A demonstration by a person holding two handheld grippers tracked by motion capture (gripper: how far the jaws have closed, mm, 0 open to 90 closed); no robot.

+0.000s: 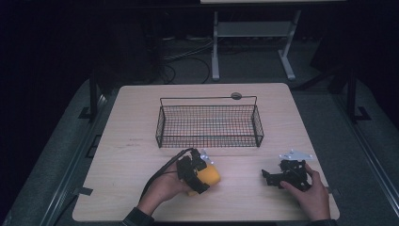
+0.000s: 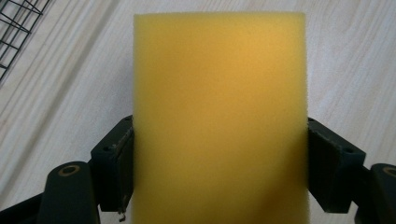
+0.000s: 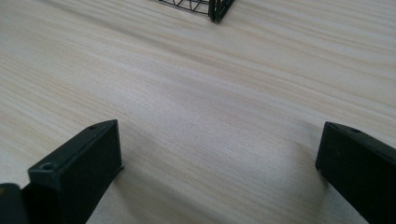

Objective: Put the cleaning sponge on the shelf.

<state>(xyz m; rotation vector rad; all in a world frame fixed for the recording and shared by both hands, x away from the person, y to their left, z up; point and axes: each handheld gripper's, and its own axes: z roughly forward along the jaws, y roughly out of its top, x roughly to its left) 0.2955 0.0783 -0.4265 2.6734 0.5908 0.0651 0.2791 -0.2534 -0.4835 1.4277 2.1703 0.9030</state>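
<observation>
My left gripper (image 1: 200, 173) is clamped on the yellow sponge (image 1: 207, 176), one jaw against each long side, as the left gripper view confirms with the sponge (image 2: 219, 116) standing between both pads. The sponge sits low over the near part of the desk (image 1: 127, 155), in front of the wire basket (image 1: 209, 123); whether it touches the desk surface I cannot tell. My right gripper (image 1: 273, 177) rests on the desk to the right, jaws spread wide with nothing between them, and its own view shows bare wood and a corner of the basket (image 3: 212, 8) ahead.

Judged step: carry the sponge into the basket.

Procedure:
1. Hold the present squeeze. Foam compresses easily; more force only deforms it, less risks slip.
2. Lift straight up until the sponge's lower edge clears the basket's near rim and the wire handle.
3. Move forward, keeping the sponge level, to a point over the middle of the basket floor.
4. Lower until the sponge rests on the mesh, then release the jaws.
5. Keep my right gripper parked, well apart from the travel path.
</observation>
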